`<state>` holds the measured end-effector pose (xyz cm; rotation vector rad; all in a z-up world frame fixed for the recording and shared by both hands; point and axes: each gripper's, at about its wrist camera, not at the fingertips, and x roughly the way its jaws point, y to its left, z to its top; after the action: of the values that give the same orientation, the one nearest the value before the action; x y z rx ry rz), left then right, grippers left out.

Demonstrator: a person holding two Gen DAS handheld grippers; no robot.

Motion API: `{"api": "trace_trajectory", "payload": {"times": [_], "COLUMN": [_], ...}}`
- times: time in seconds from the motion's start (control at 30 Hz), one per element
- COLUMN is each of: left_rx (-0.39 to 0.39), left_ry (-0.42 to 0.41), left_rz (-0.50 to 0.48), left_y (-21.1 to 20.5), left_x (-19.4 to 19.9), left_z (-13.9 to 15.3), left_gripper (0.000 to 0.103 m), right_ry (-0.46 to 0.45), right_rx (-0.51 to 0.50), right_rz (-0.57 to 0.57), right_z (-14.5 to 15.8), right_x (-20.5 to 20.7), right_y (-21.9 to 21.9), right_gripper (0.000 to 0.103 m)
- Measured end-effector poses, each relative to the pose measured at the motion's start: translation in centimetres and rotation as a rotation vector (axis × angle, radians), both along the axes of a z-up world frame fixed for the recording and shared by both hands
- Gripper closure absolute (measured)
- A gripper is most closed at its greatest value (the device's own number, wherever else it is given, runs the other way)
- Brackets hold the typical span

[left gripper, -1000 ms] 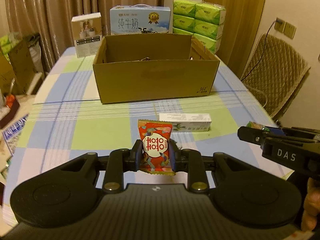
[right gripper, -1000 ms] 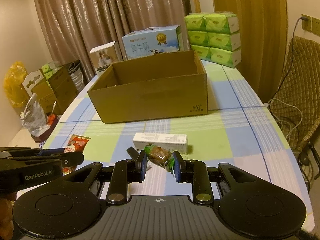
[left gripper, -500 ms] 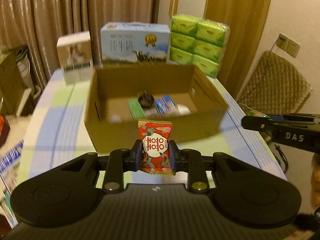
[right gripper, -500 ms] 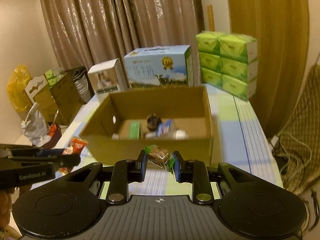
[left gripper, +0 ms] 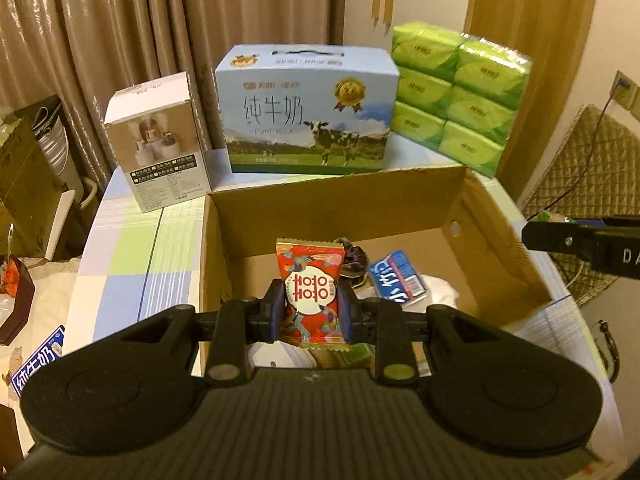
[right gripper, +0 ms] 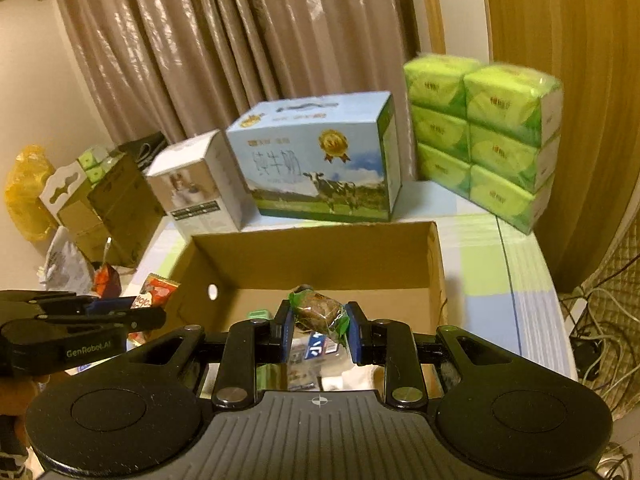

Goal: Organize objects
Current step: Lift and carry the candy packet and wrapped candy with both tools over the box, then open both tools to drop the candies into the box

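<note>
Left wrist view: left tool (left gripper: 311, 309) clenched on red candy packet (left gripper: 310, 291), over the open cardboard box (left gripper: 496, 240). Right tool (right gripper: 320, 326) grips a green-wrapped sweet (right gripper: 319, 313) there too. Several items already inside (blue packet (left gripper: 394, 278) among them); both drops left.

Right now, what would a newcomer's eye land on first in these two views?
The red candy packet pinched upright in the left tongs, held over the open cardboard box. Next, the green-wrapped brown sweet clamped in the right tongs above the same box. Behind it, at the table's far end, stand the blue milk carton and the bright green tissue packs.
</note>
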<state>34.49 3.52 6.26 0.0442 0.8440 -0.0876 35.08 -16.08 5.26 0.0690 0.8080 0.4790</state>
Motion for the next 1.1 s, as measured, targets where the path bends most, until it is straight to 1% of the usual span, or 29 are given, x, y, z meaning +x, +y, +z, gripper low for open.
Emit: {"api": "trace_trajectory", "payload": {"times": [0.17, 0.23, 0.27, 0.37, 0.53, 0.6, 0.67, 0.73, 0.77, 0.8, 0.87, 0.97, 1.03, 1.1], "left_rx": [0.001, -0.005, 0.0, -0.022, -0.026, -0.026, -0.023, -0.029, -0.03, -0.028, -0.018, -0.02, -0.016, -0.009], "left_ry": [0.012, -0.003, -0.002, -0.011, -0.013, -0.016, -0.019, -0.023, -0.026, -0.028, -0.036, -0.051, -0.06, -0.071], "left_rz": [0.015, 0.035, 0.048, 0.063, 0.067, 0.059, 0.05, 0.051, 0.051, 0.049, 0.037, 0.035, 0.034, 0.032], "left_y": [0.4, 0.8, 1.0, 1.6, 2.1, 2.0, 1.9, 1.9, 1.9, 1.9, 1.8, 2.0, 1.9, 1.9], "left_x": [2.3, 3.2, 3.5, 3.6, 3.1, 2.9, 2.6, 2.4, 2.2, 2.0, 1.5, 0.4, -0.7, -1.9], "left_z": [-1.7, -2.4, -2.6, -2.8, -2.9, -2.8, -2.7, -2.6, -2.5, -2.5, -2.3, -1.9, -1.6, -1.4], "left_gripper": [0.078, 0.07, 0.068, 0.068, 0.068, 0.068, 0.068, 0.067, 0.065, 0.064, 0.063, 0.057, 0.057, 0.053], "right_ry": [0.025, 0.029, 0.031, 0.036, 0.05, 0.046, 0.023, -0.004, -0.02, -0.033, -0.036, -0.046, -0.051, -0.047], "right_rx": [-0.004, -0.006, -0.004, -0.01, -0.017, -0.013, 0.013, 0.051, 0.071, 0.083, 0.081, 0.063, 0.05, 0.046], "right_rz": [-0.02, -0.024, -0.024, -0.019, -0.022, -0.016, 0.01, 0.024, 0.014, 0.002, -0.005, -0.007, -0.012, -0.019], "right_z": [-1.6, -2.1, -2.2, -2.7, -3.5, -3.5, -3.2, -2.9, -2.7, -2.5, -2.2, -1.9, -1.8, -1.6], "right_x": [1.5, 1.8, 1.9, 2.0, 2.3, 2.5, 2.6, 2.9, 2.9, 2.9, 2.8, 1.9, 0.9, -0.3], "right_y": [-0.2, -0.4, -0.5, -0.6, -0.8, -0.6, -0.4, -0.5, -0.7, -0.9, -1.2, -1.8, -2.3, -2.9], "right_gripper": [0.079, 0.079, 0.079, 0.079, 0.079, 0.079, 0.077, 0.051, 0.026, 0.022, 0.022, 0.022, 0.022, 0.021]}}
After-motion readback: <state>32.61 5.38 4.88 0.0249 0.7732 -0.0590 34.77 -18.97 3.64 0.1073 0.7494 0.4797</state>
